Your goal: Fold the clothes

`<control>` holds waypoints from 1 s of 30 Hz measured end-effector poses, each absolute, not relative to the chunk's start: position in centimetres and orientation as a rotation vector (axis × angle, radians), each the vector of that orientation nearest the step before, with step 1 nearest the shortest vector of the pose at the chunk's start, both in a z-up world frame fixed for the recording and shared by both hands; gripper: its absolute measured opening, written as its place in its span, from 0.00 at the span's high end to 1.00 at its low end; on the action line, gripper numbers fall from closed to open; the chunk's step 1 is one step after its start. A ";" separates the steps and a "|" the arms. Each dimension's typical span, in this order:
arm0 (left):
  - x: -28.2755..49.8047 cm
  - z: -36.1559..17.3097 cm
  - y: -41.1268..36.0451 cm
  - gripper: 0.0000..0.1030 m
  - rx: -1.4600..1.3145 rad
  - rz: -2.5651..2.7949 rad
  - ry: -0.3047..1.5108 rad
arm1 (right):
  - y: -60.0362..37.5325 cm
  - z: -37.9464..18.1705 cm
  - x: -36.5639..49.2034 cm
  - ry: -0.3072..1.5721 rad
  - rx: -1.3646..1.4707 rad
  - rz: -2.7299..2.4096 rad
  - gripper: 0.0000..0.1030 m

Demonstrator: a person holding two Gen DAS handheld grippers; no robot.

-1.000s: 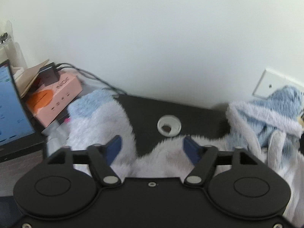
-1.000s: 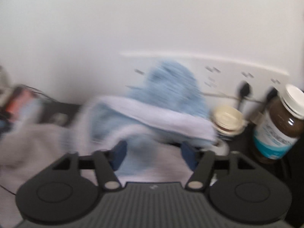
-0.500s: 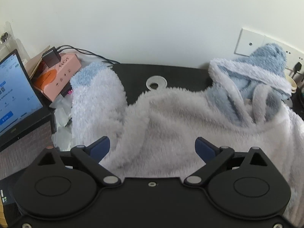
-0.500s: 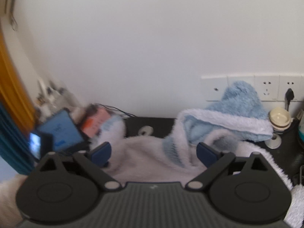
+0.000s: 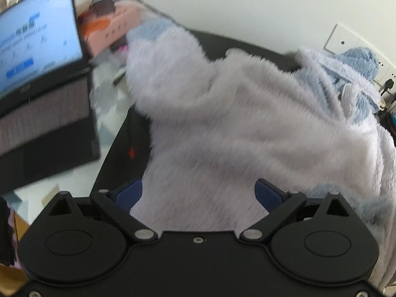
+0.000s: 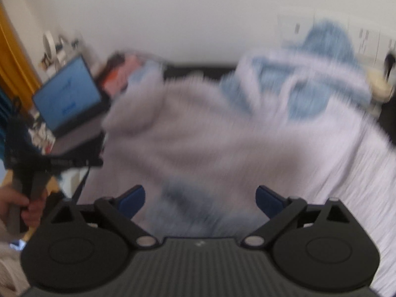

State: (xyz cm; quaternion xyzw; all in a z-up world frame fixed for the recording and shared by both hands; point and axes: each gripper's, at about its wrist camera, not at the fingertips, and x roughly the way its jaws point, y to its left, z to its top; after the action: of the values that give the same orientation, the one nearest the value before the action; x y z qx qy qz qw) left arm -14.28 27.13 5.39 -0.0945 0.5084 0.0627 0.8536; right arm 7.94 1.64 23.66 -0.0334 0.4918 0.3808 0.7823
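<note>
Across the dark desk beside the laptop, the fluffy white-and-blue robe lies spread, hood toward the wall. Both the left gripper and right gripper, released with nothing between their fingers, have drawn back toward its near hem within the last second, likely readying a fold.

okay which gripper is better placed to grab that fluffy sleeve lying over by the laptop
Left, probably. The left gripper is open over the fluffy robe, with the sleeve ahead-left beside the laptop. The right gripper sits farther right.
</note>
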 end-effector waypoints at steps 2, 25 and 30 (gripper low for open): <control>-15.3 4.6 28.2 0.04 -0.237 0.115 1.086 | 3.1 21.8 6.4 1.100 -0.094 0.802 0.11; -23.5 -0.3 40.3 0.04 -0.463 -0.030 1.051 | 21.3 23.5 3.1 1.099 -0.212 0.768 0.24; -24.4 -1.3 42.0 0.04 -0.499 0.002 1.073 | 27.6 22.1 1.7 1.061 -0.305 0.844 0.35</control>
State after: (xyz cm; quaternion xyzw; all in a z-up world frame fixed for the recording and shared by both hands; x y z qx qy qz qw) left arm -24.44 41.99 -1.30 -0.2352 0.5059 0.0008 0.8299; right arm 1.73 27.56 22.15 -0.1404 0.4887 0.3890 0.7682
